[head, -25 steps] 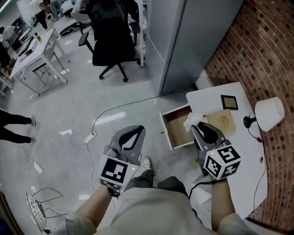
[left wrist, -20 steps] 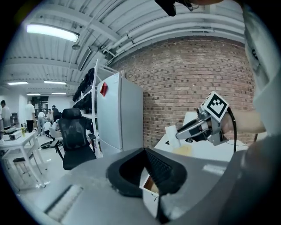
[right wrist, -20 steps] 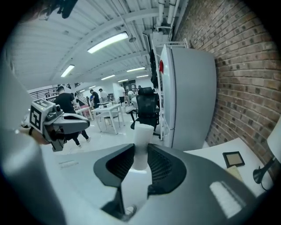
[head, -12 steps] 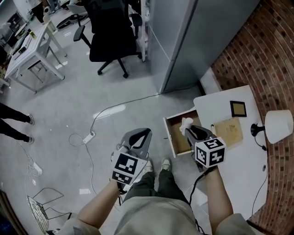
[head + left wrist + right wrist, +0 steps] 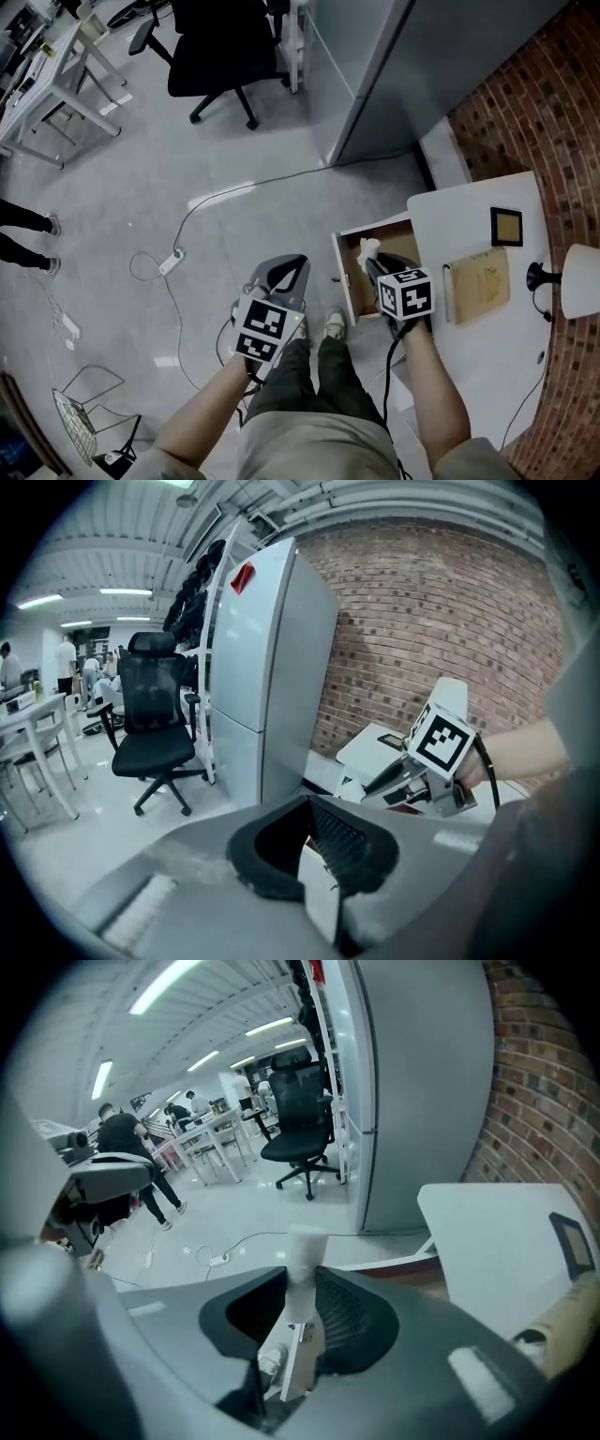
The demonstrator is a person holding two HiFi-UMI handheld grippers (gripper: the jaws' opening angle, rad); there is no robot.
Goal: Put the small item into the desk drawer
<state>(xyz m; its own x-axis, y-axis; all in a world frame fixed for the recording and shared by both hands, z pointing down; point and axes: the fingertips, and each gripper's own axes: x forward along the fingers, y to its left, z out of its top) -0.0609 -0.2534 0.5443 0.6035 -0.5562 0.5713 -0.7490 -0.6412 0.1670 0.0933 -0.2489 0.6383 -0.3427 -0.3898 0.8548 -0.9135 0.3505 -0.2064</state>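
Your right gripper point(image 5: 368, 264) has its jaws closed on the small item point(image 5: 368, 247). The item is a plain white stub, roughly a short cylinder with a flat, blunt end and no visible markings. In the right gripper view, the small item point(image 5: 305, 1246) sits clamped between the two jaws and sticks out past their tips.

Seen from above, the item falls inside the outline of the open drawer point(image 5: 341, 277), close to the drawer's far side wall. You cannot tell how high above the wooden bottom it is. The drawer is pulled out from a white tabletop point(image 5: 469, 356).

A small picture frame point(image 5: 506, 226), a tan notebook point(image 5: 480, 283) and a white lamp point(image 5: 583, 292) lie on that top, on the side away from the drawer. A brick wall point(image 5: 525, 103) rises behind them. A tall grey cabinet point(image 5: 422, 66) stands beyond the drawer. A black office chair point(image 5: 220, 52) stands farther off on the glossy grey floor point(image 5: 234, 141).

The item's long axis runs in line with the jaws, and its blunt end points away from you, from the drawer toward the cabinet.

Your left gripper point(image 5: 298, 261) hovers over the floor, beside the drawer's front. Its jaws are closed together with nothing between them.
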